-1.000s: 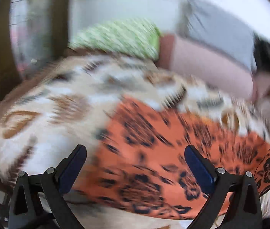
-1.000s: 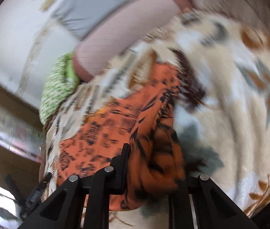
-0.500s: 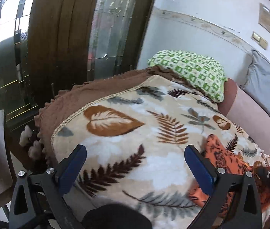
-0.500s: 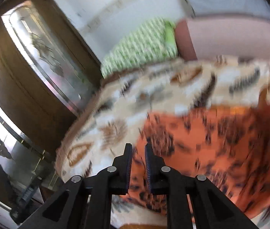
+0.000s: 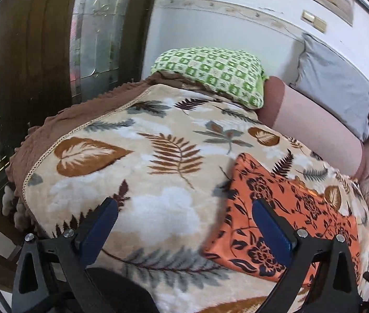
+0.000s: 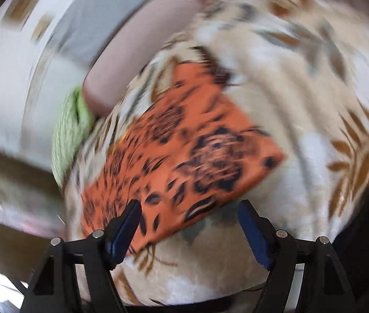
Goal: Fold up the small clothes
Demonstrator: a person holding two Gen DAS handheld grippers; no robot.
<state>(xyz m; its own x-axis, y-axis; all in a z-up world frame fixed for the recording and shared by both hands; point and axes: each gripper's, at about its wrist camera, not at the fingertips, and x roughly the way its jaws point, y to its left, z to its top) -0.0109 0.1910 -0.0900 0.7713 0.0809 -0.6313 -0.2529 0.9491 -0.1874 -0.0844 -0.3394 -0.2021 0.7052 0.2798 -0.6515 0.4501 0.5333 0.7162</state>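
One folded orange floral cloth [image 5: 286, 224] lies flat on the leaf-print blanket [image 5: 137, 172] of the bed, near its front edge. The left tool [image 5: 184, 234] stands wide open and empty. The right tool [image 6: 188, 230] is opening, gripping nothing, the cloth's edge just ahead.

— Can any text, label, brand or number be read anywhere?
— None can be read. Only leaf and flower patterns are printed, and the right wrist view is blurred.
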